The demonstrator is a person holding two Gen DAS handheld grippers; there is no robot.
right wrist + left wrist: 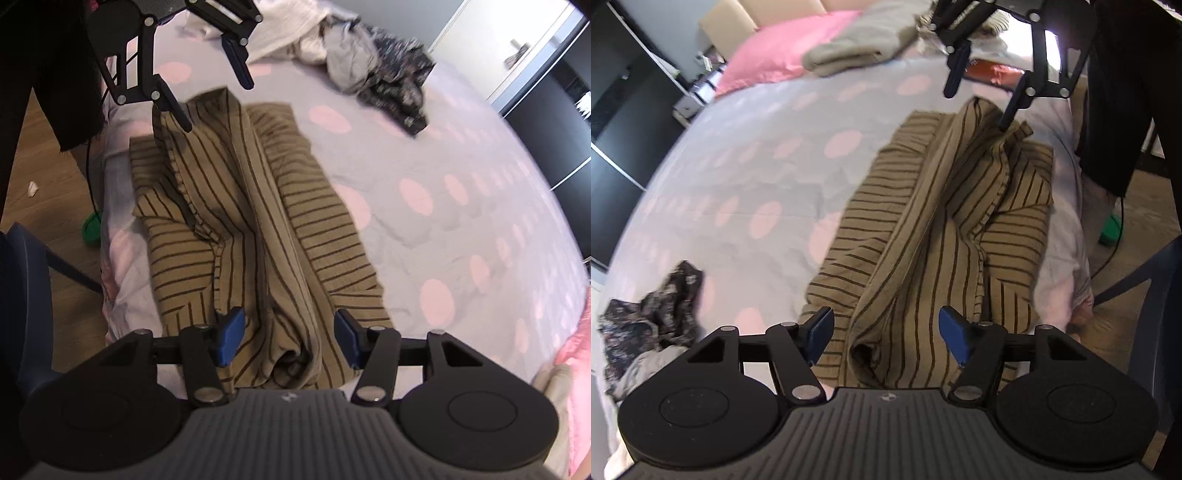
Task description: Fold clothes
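A tan garment with dark stripes [934,221] lies rumpled and partly folded on the bed near its edge; it also shows in the right wrist view [243,221]. My left gripper [886,338] is open, its blue pads either side of one raised end of the garment, not clamping it. My right gripper [290,338] is open the same way at the opposite end. Each gripper shows in the other's view, at the garment's far end: the right gripper [979,99] and the left gripper [218,107], both open.
The bed has a lilac cover with pink dots [757,166]. A dark floral garment [653,321] and a pale clothes heap [347,55] lie on it. A pink pillow [783,51] and folded grey cloth [864,40] are at the head. A blue chair [22,280] stands beside the bed.
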